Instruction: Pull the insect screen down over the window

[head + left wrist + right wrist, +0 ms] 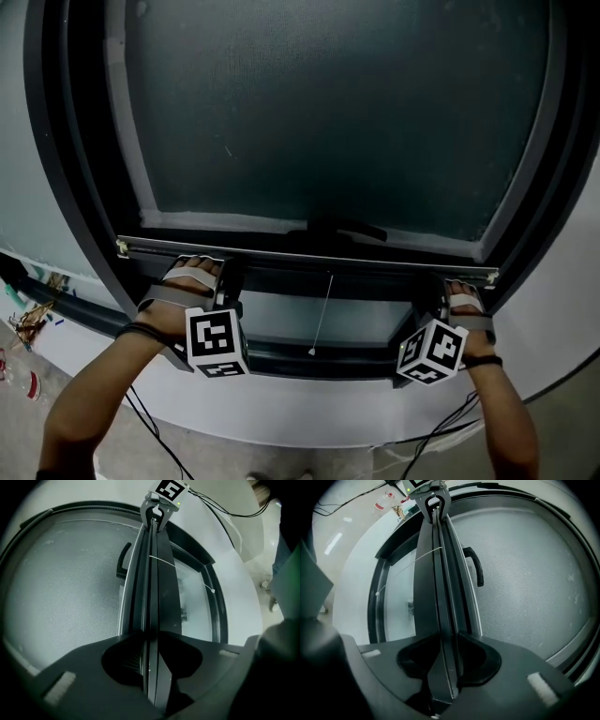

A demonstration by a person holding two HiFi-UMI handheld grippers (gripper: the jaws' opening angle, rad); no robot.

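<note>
Lowering stage, nearly finished. The insect screen [319, 112] covers most of the window frame [56, 169], its mesh stretched above the bottom bar [309, 255]; below that bar a strip of uncovered glass [361, 314] remains, and below the strip lies the lower rail [319, 361] of the frame. The left tongs [151, 665] are pinched on the bar near its left end, with the bar's edge running straight between the jaws. The right tongs [449, 665] are likewise clamped on the bar near its right end. Neither pair is spread or empty. A dark handle [342, 228] sits just above the bar at its middle, and a thin pull cord [321, 314] hangs from the bar's middle down across the open strip; neither is touched. The step in hand appears to be the two-ended grip that precedes the last stretch of the pull. The next move probably calls for both ends of the bar to be drawn down together and kept level, so the bar does not skew in its side tracks, until it meets the lower rail.
</note>
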